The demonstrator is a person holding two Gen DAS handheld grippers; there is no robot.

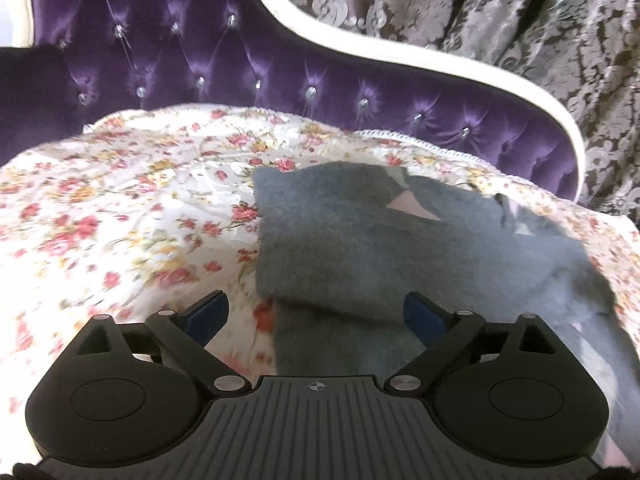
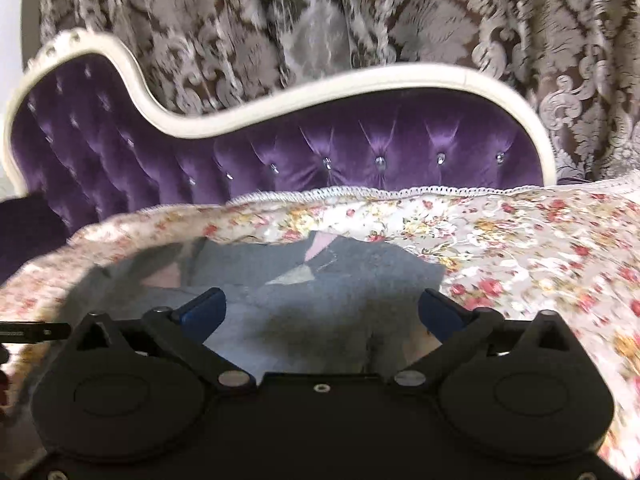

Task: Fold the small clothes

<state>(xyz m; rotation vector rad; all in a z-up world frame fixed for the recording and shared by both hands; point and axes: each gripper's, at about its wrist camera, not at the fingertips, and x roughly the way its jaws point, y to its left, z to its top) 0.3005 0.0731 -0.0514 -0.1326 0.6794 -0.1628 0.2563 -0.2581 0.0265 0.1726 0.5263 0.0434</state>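
Note:
A small grey fleecy garment [image 1: 360,248] with pink and pale triangle patches lies partly folded on a floral sheet [image 1: 120,208]. My left gripper [image 1: 316,312] is open, its blue pads [image 1: 208,312] spread wide just above the garment's near left edge, holding nothing. In the right wrist view the same garment [image 2: 320,292] lies in front of and under my right gripper [image 2: 322,310], which is also open and empty, its blue pads [image 2: 440,312] apart over the cloth.
A purple tufted sofa back [image 1: 200,52] with a white curved frame [image 1: 400,56] rises behind the sheet. A patterned grey-brown curtain [image 2: 320,20] hangs behind it. The sheet's lace edge [image 2: 400,192] runs along the sofa back.

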